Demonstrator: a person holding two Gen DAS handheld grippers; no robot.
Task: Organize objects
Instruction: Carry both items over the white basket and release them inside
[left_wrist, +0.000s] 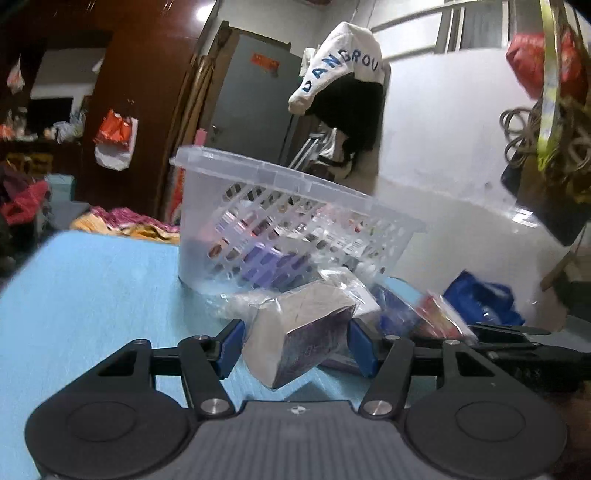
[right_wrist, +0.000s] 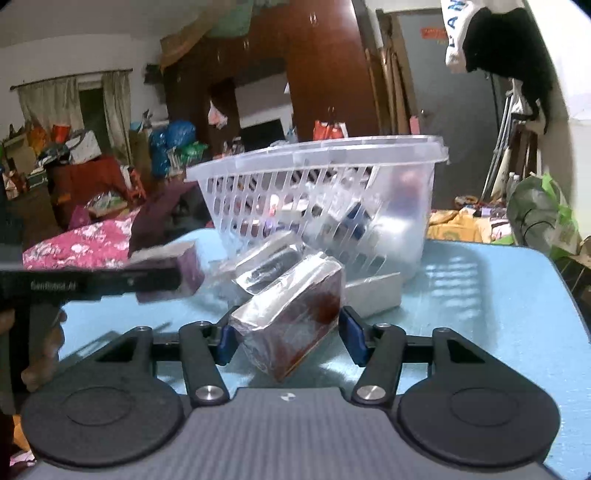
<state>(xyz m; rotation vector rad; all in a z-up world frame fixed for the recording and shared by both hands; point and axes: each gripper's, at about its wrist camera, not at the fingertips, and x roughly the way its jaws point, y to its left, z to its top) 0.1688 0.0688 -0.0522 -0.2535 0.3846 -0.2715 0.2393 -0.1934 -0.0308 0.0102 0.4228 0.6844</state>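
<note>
A: Status chk. Clear plastic basket (left_wrist: 266, 206) sits on blue tabletop (left_wrist: 92, 295), already holds several wrapped boxes, visible thru the slotted wall. So task is partly done, my est.

B: What's left outside?

A: Left claw (left_wrist: 297, 343) has its blue pads on either side of a purple box in clear wrap (left_wrist: 306, 332); pads touch both sides, so gripping, w/ box tilted, one corner down. Right claw (right_wrist: 286, 334) same deal on a red-brown box in clear wrap (right_wrist: 295, 314), pads pressed on both sides, box tilted. Can't tell if either box is off the tabletop or still resting on it.

B: Anything else loose?

A: Yes. In right view: a clear-wrapped dark item (right_wrist: 269, 266) leans betw. red-brown box and basket (right_wrist: 332, 192) wall, plus a flat silver-grey box (right_wrist: 373, 291) on tabletop (right_wrist: 480, 314) just beside basket base. Left view shows a blue packet (left_wrist: 395, 310) and a red packet (left_wrist: 443, 317) near the purple box; blurred, no ID.

B: Pose?

A: Both claws low, approx level w/ tabletop, pointing toward basket from opposite sides. Left claw (right_wrist: 159, 280) w/ purple box (right_wrist: 188, 269) shows at left edge of right view, near the pile. Person's hand (right_wrist: 40, 350) on the grip, partly seen.

B: Remaining?

A: Judgement: two held boxes + approx four loose items still to go in.
</note>
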